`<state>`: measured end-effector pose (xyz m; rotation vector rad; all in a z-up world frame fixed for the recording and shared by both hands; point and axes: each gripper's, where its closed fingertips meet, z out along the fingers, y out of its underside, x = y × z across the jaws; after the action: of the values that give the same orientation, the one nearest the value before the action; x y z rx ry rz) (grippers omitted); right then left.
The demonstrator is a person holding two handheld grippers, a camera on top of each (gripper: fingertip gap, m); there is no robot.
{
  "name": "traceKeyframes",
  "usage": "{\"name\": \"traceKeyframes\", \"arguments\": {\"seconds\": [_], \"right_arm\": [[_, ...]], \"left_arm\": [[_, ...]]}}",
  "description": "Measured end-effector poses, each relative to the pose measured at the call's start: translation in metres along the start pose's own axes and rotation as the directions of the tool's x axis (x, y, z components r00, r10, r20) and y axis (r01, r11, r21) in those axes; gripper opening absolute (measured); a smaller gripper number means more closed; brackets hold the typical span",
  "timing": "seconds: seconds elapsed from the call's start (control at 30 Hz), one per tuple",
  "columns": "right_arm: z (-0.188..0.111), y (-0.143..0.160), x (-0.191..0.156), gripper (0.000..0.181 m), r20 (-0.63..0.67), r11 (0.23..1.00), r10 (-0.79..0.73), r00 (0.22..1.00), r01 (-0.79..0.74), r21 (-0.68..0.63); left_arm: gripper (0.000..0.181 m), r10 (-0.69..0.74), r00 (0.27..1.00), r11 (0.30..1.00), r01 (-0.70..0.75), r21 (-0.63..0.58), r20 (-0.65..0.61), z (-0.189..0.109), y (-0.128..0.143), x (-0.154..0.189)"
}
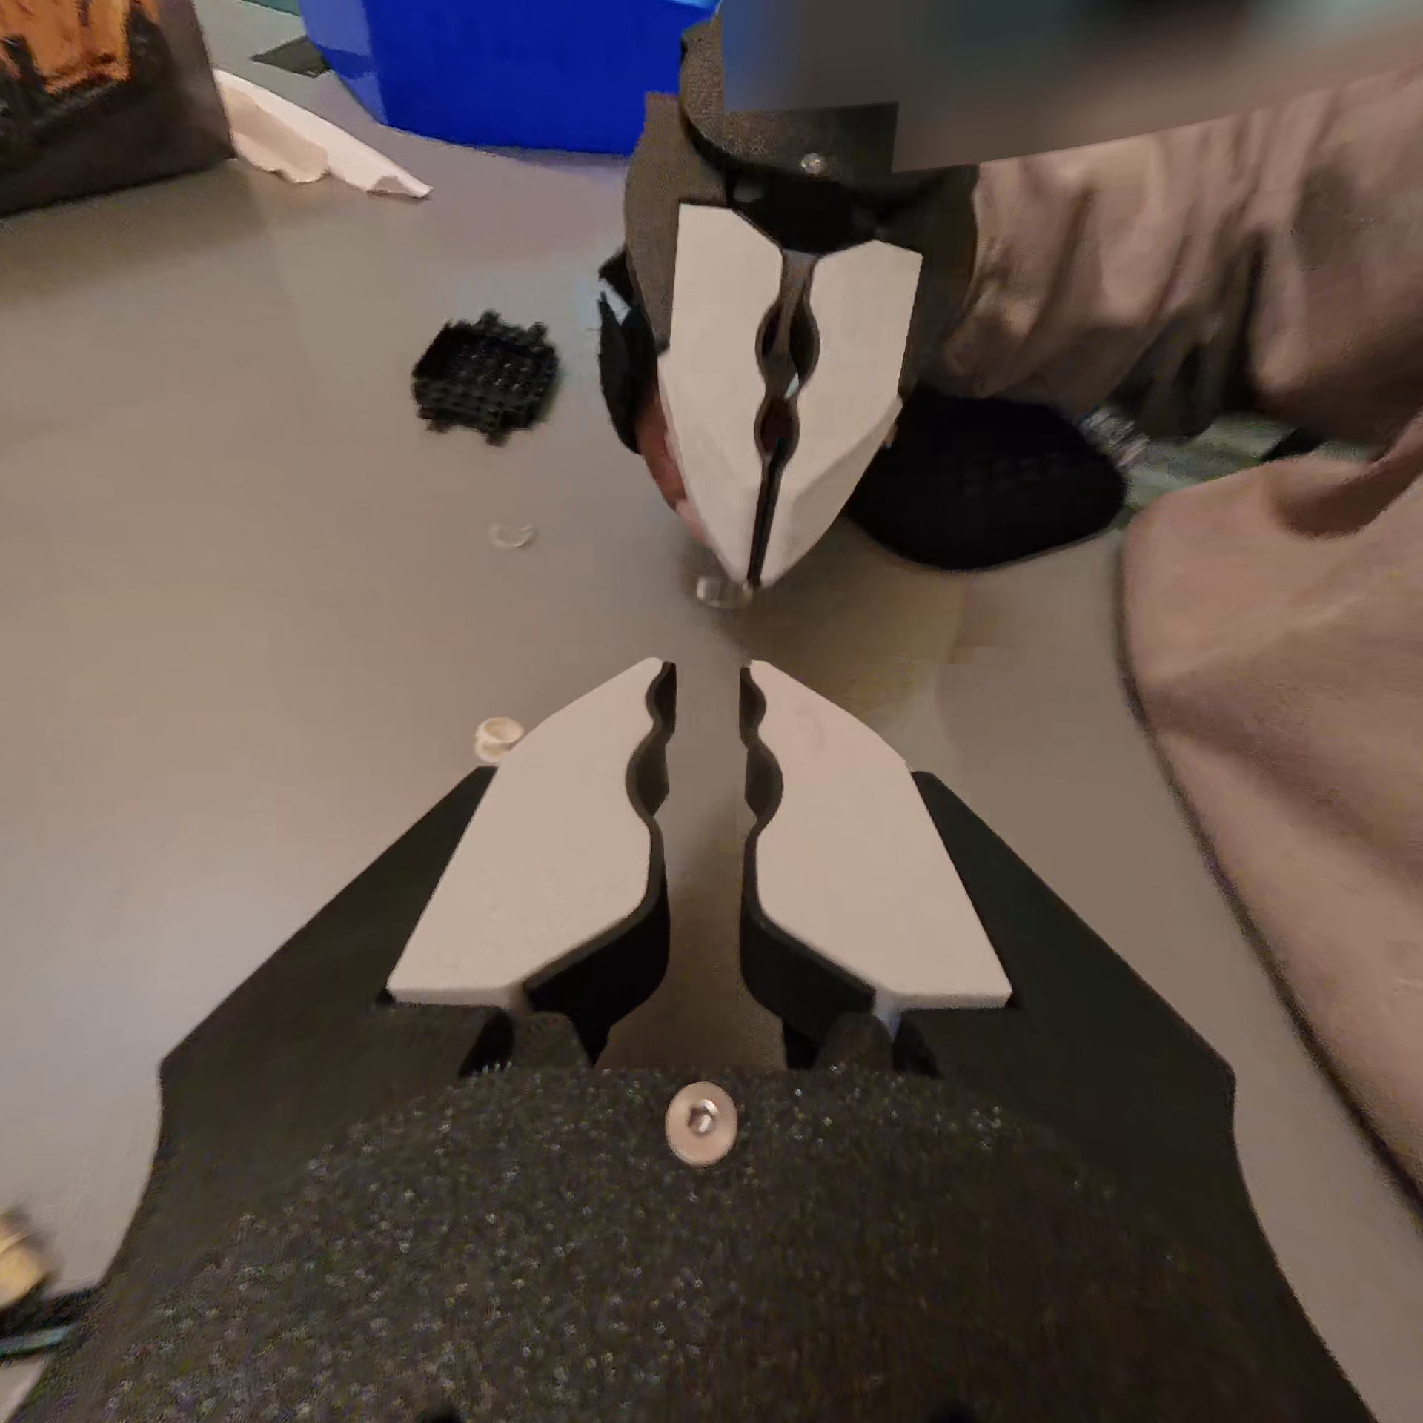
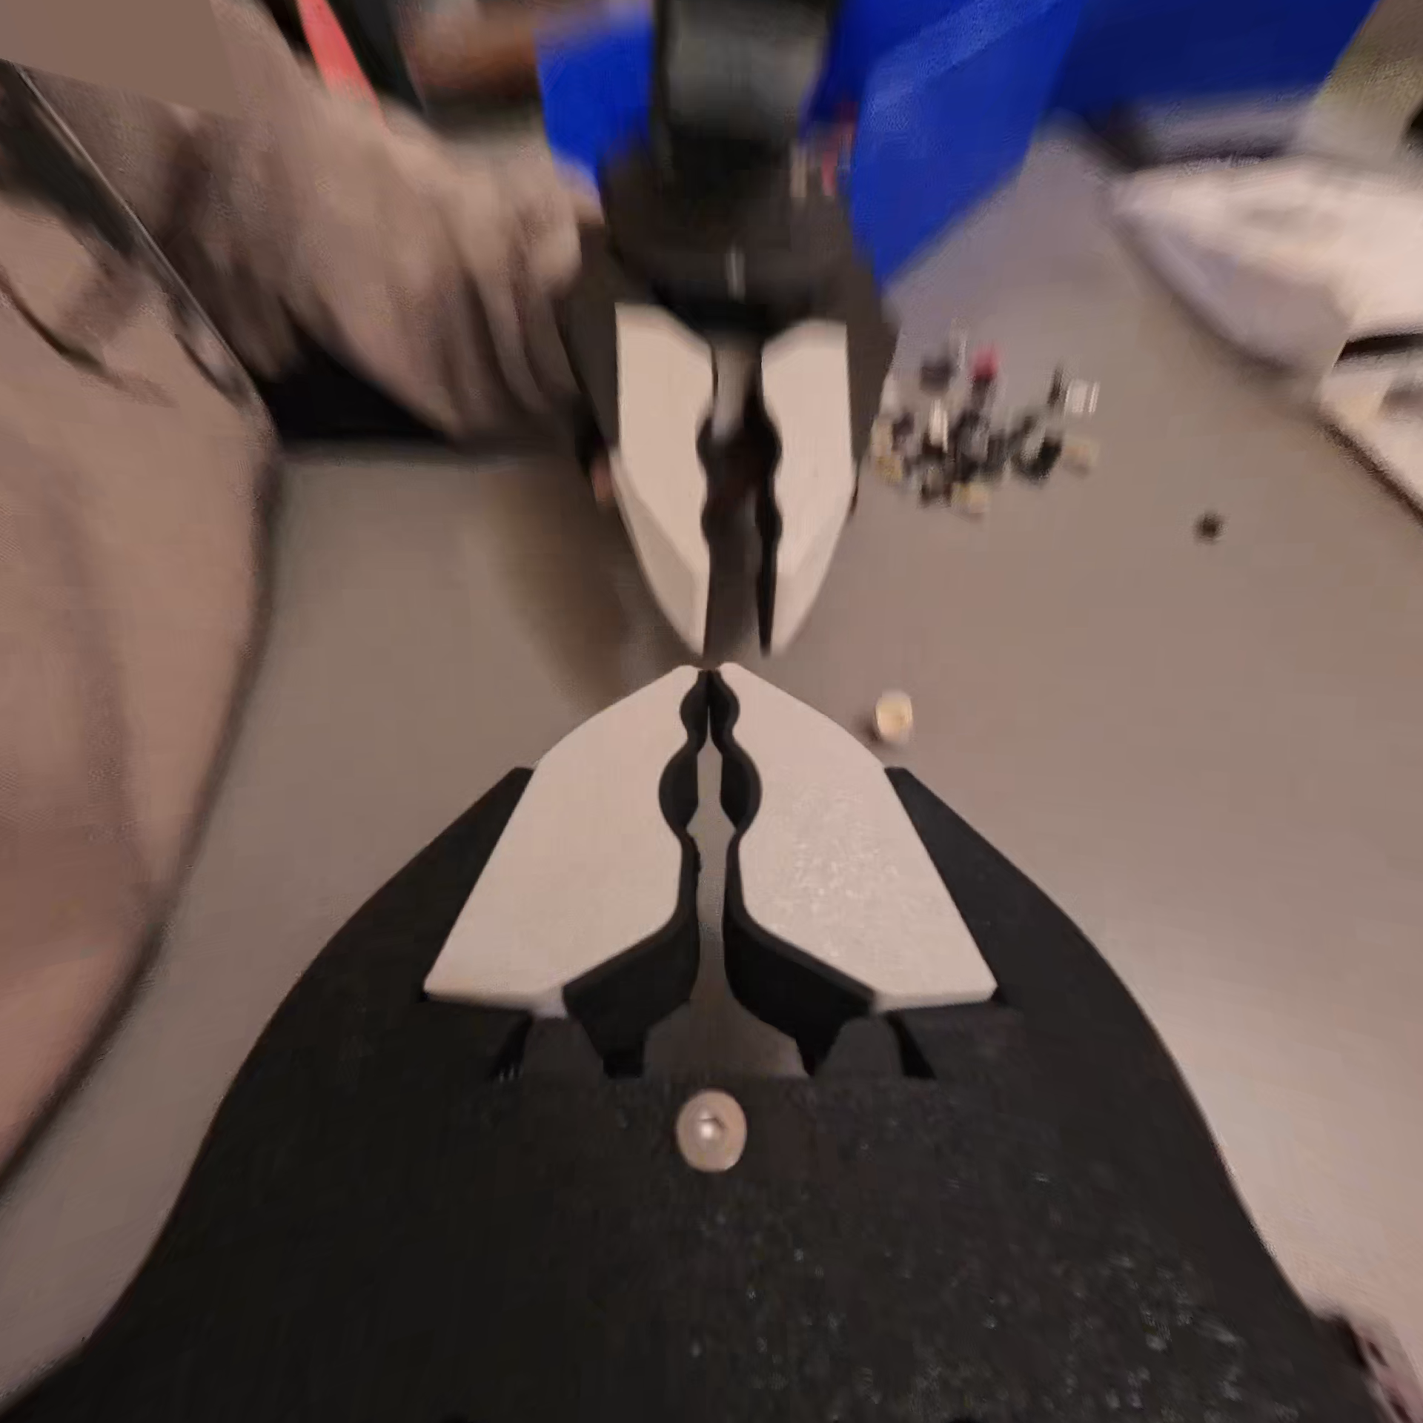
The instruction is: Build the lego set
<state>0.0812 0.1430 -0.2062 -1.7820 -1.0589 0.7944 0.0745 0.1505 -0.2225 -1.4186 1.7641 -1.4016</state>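
On the grey table point(image 1: 231, 616), we are holding the two grippers tip to tip, facing each other. Our left gripper point(image 1: 707, 668) is standing a little open, a narrow strip of table showing between its white fingers point(image 1: 554, 832), and nothing is sitting between them. Our right gripper point(image 2: 708, 676) is pressing its fingertips together, with gaps showing only in the wavy notches farther back. From the left wrist view its tips point(image 1: 751, 581) are pointing down at a small clear piece point(image 1: 722, 593) lying on the table; we cannot tell whether they are pinching it or only touching it. Left of that gripper, a small black lego block point(image 1: 487, 375) is sitting on the table, well apart from both grippers. A white round piece point(image 1: 497, 733) is lying just beside our left finger. In the right wrist view, a blurred heap of loose pieces point(image 2: 978, 443) is lying far right, near a blue bin point(image 2: 962, 115).
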Motion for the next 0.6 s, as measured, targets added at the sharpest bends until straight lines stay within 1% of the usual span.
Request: {"name": "traceKeyframes", "arguments": {"seconds": [0.07, 0.1, 0.13, 0.2, 0.27, 0.33, 0.4, 0.47, 0.6], "right_arm": [[-0.014, -0.038, -0.005, 0.000, 0.032, 0.968, 0.030, 0.999, -0.037, 0.247], [-0.022, -0.053, -0.005, 0.000, 0.016, 0.938, 0.017, 1.000, -0.021, 0.347], [-0.029, -0.066, -0.008, 0.000, 0.004, 0.906, 0.002, 1.000, -0.003, 0.422], [-0.037, -0.083, -0.015, 0.000, -0.010, 0.862, -0.028, 1.000, 0.029, 0.505], [-0.037, -0.092, -0.022, 0.000, -0.053, 0.842, -0.080, 0.995, 0.096, 0.530], [-0.034, -0.097, -0.029, 0.000, -0.077, 0.837, -0.124, 0.989, 0.146, 0.527], [-0.032, -0.099, -0.032, 0.000, -0.108, 0.832, -0.155, 0.982, 0.188, 0.521], [-0.032, -0.101, -0.032, 0.000, -0.113, 0.826, -0.162, 0.980, 0.197, 0.527], [-0.032, -0.099, -0.030, 0.000, -0.152, 0.830, -0.185, 0.971, 0.237, 0.504]], "left_arm": [[0.018, -0.089, 0.991, 0.991, 0.098, 0.094, -0.102, -0.002, -0.017, 0.012], [0.018, -0.135, 0.977, 0.975, 0.160, 0.153, -0.164, -0.005, -0.028, 0.019], [0.018, -0.182, 0.955, 0.949, 0.233, 0.213, -0.232, -0.010, -0.041, 0.025], [0.017, -0.262, 0.898, 0.871, 0.378, 0.315, -0.353, -0.022, -0.067, 0.031], [0.016, -0.302, 0.856, 0.801, 0.467, 0.374, -0.421, -0.031, -0.084, 0.034], [0.016, -0.297, 0.836, 0.773, 0.494, 0.399, -0.461, -0.037, -0.094, 0.040], [0.014, -0.291, 0.822, 0.766, 0.507, 0.396, -0.490, -0.039, -0.099, 0.047], [0.014, -0.299, 0.829, 0.775, 0.500, 0.387, -0.473, -0.036, -0.098, 0.048], [0.009, -0.299, 0.823, 0.759, 0.511, 0.403, -0.483, -0.039, -0.102, 0.049]]}}
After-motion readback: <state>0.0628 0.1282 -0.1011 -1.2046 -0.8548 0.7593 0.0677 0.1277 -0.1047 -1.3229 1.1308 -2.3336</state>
